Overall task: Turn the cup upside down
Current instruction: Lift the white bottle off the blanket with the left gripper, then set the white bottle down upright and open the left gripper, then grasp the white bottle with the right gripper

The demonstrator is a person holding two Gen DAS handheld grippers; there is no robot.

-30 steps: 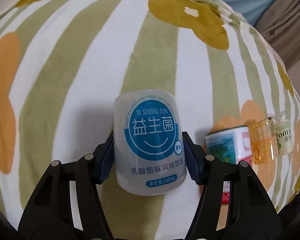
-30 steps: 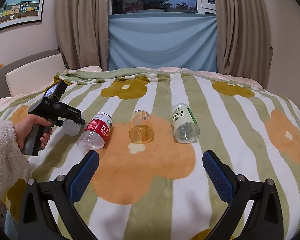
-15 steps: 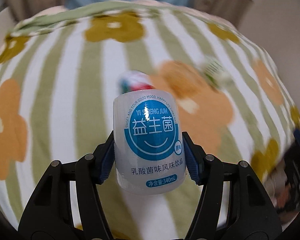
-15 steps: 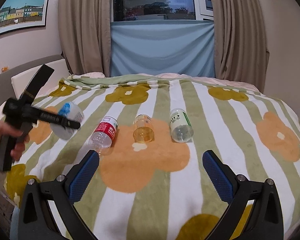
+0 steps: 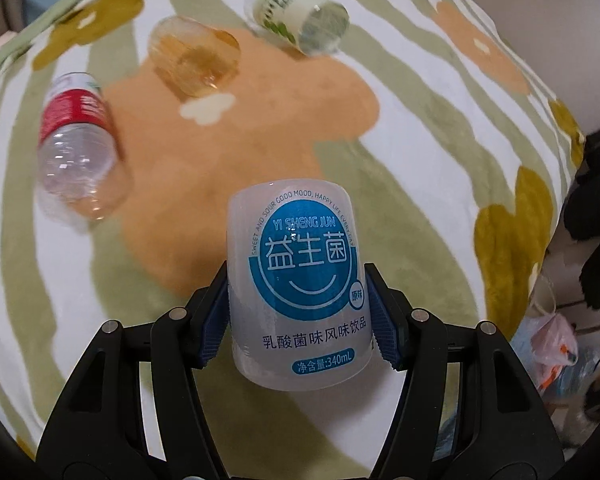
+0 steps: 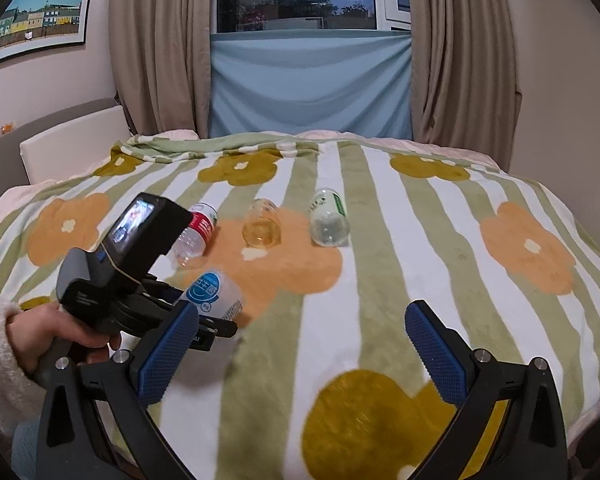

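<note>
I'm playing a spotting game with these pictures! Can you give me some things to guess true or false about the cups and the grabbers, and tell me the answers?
1. The left gripper is squeezing the white cup with the blue label. True.
2. The right gripper is holding a cup too. False: it is open, with nothing between its fingers.
3. Three other cups lie on the striped flower blanket. True.
4. The amber cup stands upright. False: it lies on its side.
5. The green-label cup lies between the other two. False: the amber cup is in the middle.
</note>
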